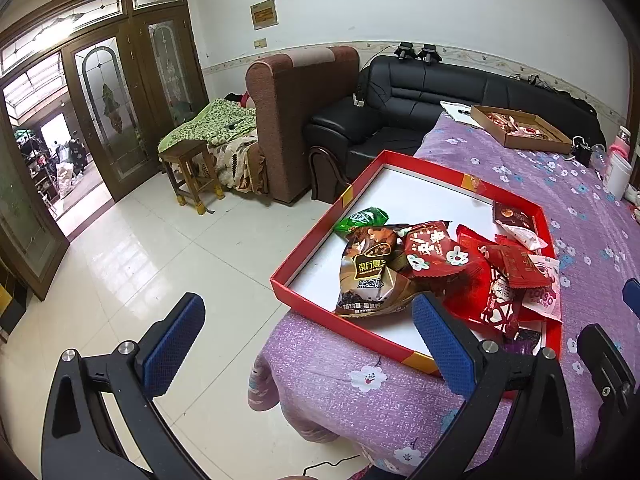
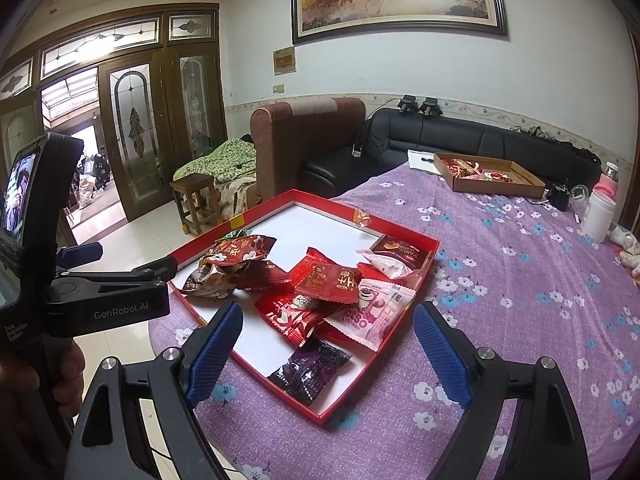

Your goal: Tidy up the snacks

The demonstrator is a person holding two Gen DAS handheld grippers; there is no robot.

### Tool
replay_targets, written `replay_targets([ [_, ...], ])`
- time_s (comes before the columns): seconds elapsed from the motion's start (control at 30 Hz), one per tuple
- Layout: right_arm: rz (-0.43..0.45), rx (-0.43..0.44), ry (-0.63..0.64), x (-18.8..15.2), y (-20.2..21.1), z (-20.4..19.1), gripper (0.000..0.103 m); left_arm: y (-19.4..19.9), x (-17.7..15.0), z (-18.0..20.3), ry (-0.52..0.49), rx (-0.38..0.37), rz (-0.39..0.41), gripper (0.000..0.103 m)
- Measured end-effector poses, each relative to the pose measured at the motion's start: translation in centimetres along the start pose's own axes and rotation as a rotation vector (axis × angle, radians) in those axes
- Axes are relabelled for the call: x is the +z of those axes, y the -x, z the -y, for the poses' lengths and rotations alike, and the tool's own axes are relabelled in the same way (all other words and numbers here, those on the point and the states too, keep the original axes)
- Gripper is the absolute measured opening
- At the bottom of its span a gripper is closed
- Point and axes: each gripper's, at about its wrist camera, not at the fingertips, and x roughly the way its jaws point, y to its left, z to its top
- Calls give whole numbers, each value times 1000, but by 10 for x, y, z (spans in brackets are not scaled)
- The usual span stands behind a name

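Landmark: red tray (image 2: 394, 354), lying at the table's near-left corner on the purple cloth (image 2: 520, 280).

Left of the tray: left gripper (image 1: 308, 344), jaws spread wide and holding nothing. One finger hangs over the floor off the table edge, the other sits over the tray's near rim.

Inside the tray, left to right:
- green packet (image 1: 362, 218) at the left rim
- brown sesame bag (image 1: 370, 276), partly under a red flowered packet (image 1: 434, 252)
- loose pile of red packets (image 2: 328, 282)
- pink packet (image 2: 370, 312) toward the right rim
- purple packet (image 2: 310, 368) alone at the near corner

The tray's far half is bare white.

Near the tray's near corner: right gripper (image 2: 328, 354), also wide open and empty, with the purple packet roughly between its fingers.

Well beyond the tray: cardboard box (image 2: 490, 178) holding more snacks.

Risks (judgement):
- Packets overlap, so a pinch may drag a neighbour along or take two.
- Glossy film may slip from the pads.
- The tray overhangs the table corner; a downward push on its near rim could tip it or slide it floorward.
- The grippers are close together and could collide over the pile.
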Motion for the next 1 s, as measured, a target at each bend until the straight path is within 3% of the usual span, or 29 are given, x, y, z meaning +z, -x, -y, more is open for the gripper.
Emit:
replay_targets([
  [1.0, 13, -21, -65, 3, 5, 14, 89, 11, 3, 10, -27, -25, 14, 103],
])
